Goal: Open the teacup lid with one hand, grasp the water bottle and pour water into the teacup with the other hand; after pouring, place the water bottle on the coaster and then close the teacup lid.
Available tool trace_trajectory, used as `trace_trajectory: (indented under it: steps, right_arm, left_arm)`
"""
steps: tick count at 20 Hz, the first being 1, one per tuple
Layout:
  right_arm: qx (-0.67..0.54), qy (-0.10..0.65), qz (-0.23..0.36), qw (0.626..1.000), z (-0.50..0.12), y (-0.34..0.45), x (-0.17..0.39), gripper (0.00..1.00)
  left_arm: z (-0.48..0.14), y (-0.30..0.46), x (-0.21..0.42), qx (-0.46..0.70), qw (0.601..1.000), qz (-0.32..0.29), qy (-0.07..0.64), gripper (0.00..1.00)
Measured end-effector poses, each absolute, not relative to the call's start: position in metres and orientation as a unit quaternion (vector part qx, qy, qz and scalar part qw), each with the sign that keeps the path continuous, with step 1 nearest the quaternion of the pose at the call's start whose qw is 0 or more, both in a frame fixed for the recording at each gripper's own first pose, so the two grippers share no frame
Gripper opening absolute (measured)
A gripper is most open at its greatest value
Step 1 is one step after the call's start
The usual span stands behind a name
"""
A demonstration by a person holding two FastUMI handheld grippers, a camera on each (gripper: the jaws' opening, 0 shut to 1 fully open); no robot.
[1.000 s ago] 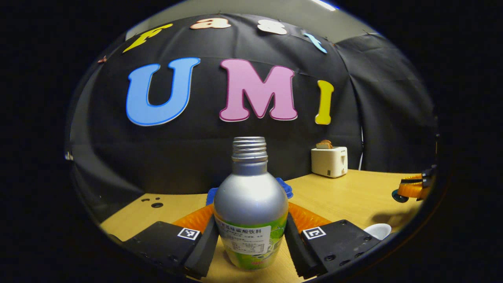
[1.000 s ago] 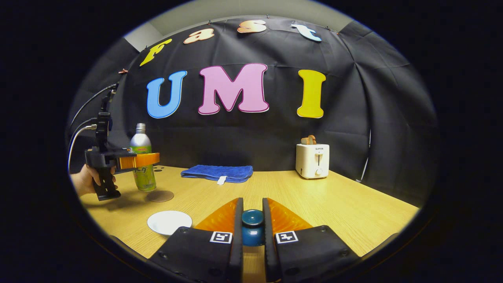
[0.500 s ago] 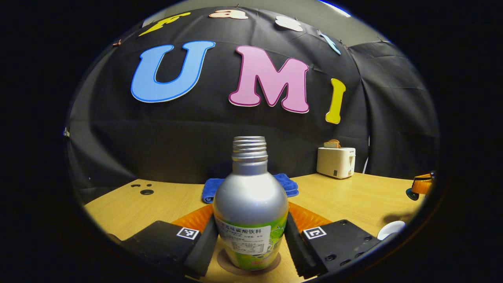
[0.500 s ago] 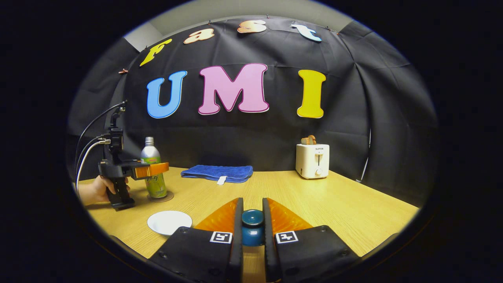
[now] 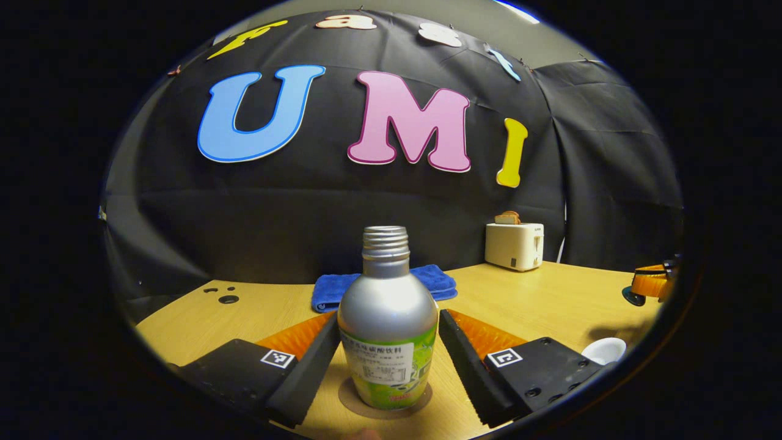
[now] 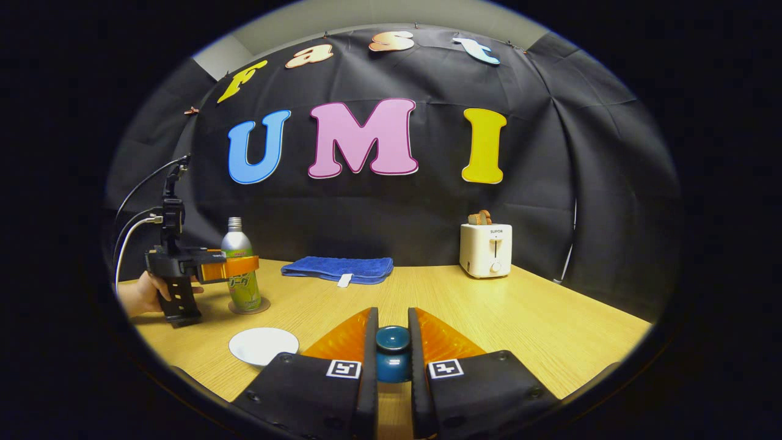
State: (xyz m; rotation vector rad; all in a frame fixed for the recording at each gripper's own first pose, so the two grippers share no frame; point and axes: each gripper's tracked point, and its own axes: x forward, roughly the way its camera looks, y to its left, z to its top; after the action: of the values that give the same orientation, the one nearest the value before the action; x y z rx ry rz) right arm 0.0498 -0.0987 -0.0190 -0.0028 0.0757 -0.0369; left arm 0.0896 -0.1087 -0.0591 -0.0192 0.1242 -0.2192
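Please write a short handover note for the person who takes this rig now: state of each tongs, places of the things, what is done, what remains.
Left tongs: open, one finger on each side of the water bottle, not pressing.
Right tongs: shut on the blue teacup lid, held up.
Bottle stands upright on the brown coaster.
White teacup sits open on the table; its contents cannot be seen.
Done: bottle placed on the coaster.
Left: withdraw left tongs, put the lid on the teacup.

bottle (image 5: 388,324): silver, green label, uncapped, upright on coaster, between the left fingers with gaps either side | coaster (image 5: 353,398): round, brown, flat on table | lid (image 6: 392,351): dark blue, knobbed, pinched in the right fingers | teacup (image 6: 263,345): white, open, near coaster
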Motion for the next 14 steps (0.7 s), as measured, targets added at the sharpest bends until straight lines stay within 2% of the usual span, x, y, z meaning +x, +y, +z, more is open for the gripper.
trace_trajectory:
  steps: [8, 13, 14]
  right_arm:
    - [-0.002, 0.038, -0.019, 0.999, -0.018, -0.094, 0.051, 0.25]
    - [0.007, 0.045, 0.043, 0.998, -0.022, -0.036, 0.05, 0.25]
    - [0.012, 0.05, 0.058, 0.997, -0.022, -0.022, 0.048, 0.25]
  left_arm:
    - [-0.045, -0.09, -0.003, -0.013, 0.994, -0.103, 0.037, 0.98]
    - [-0.053, -0.09, -0.033, -0.012, 0.993, -0.109, 0.036, 0.99]
    - [-0.052, -0.089, -0.033, -0.018, 0.993, -0.114, 0.038, 0.96]
